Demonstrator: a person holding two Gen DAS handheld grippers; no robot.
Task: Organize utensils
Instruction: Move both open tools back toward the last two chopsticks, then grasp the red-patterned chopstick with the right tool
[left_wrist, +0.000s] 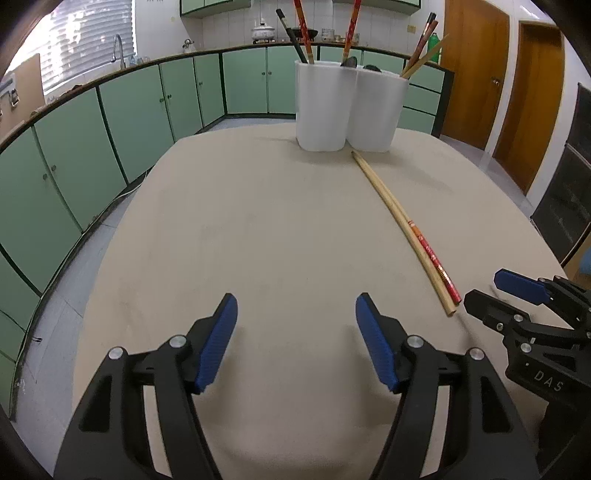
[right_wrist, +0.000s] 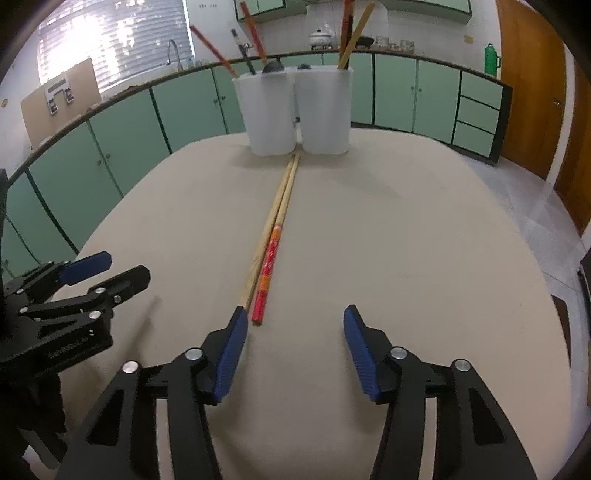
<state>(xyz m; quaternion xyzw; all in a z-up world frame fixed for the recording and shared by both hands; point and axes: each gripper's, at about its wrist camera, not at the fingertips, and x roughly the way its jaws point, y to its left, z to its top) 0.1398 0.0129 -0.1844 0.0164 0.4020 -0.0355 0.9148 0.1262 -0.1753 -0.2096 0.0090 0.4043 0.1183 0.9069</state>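
Two chopsticks lie side by side on the beige table (right_wrist: 406, 240): a plain wooden chopstick (right_wrist: 271, 218) and a red-ended chopstick (right_wrist: 269, 258). They also show in the left wrist view, the plain chopstick (left_wrist: 391, 206) beside the red-ended one (left_wrist: 439, 267). Two white utensil holders (right_wrist: 299, 110) stand at the far edge with several chopsticks upright in them; the holders show in the left wrist view too (left_wrist: 347, 107). My right gripper (right_wrist: 293, 321) is open and empty, its left finger by the chopsticks' near ends. My left gripper (left_wrist: 295, 306) is open and empty, left of the chopsticks.
Green cabinets (left_wrist: 110, 122) with a counter run along the left and back of the room. Wooden doors (left_wrist: 480, 74) stand at the right. The floor (right_wrist: 535, 206) drops away around the table edge.
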